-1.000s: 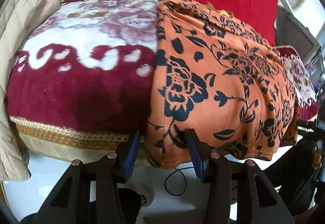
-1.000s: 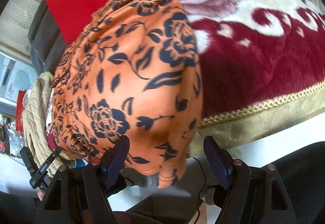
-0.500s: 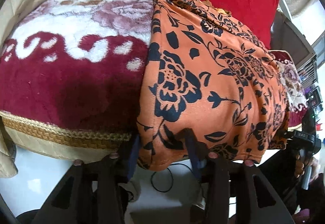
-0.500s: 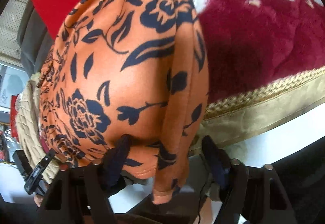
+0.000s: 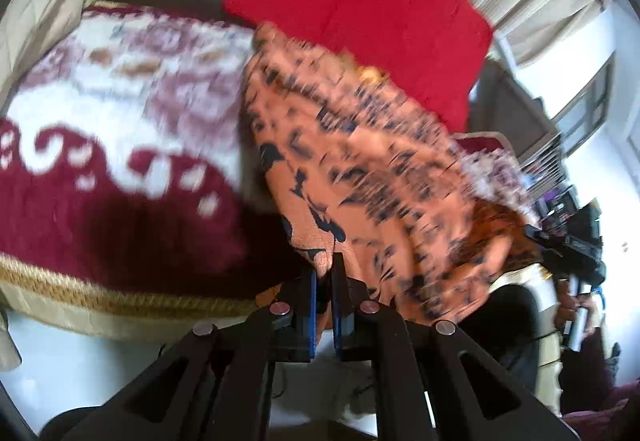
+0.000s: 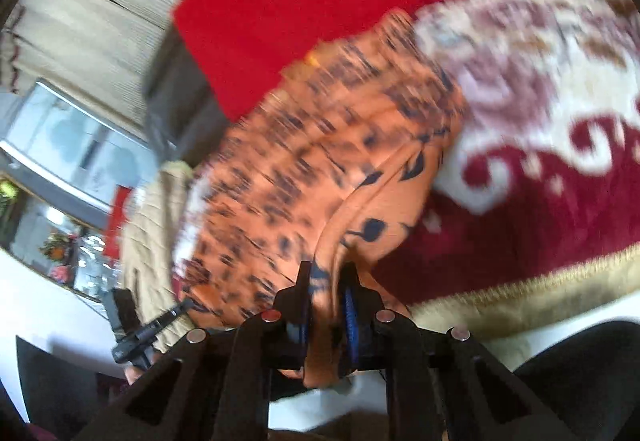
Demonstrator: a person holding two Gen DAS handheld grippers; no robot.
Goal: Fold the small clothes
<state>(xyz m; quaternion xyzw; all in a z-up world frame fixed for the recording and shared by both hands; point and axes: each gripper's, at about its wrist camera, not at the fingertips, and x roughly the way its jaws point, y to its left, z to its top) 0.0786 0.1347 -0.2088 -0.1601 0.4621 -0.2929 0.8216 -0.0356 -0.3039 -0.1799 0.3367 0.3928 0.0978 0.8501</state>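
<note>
Two grippers of mine are both pinching the same orange garment printed with dark blue flowers (image 5: 360,161), which is lying draped over the near edge of a plush maroon-and-cream floral blanket with a gold braided border (image 5: 100,209). Starting at the left: a beige quilted cloth (image 5: 44,21) is bunching up beside the blanket's far corner. My left gripper (image 5: 324,269) is clenching a near corner of the garment, its blue-padded jaws drawn almost together with a fold of orange fabric sticking up between them. The cloth is blurring heavily across the middle of both views. Behind it, a bright red cushion (image 5: 360,1) is leaning against the dark backrest. Further right, my right gripper (image 6: 326,281) is gripping the garment's other near corner, its jaws closed on a thick bundle of the fabric that is hanging down below them, with the blanket's maroon pile just beside it.
</note>
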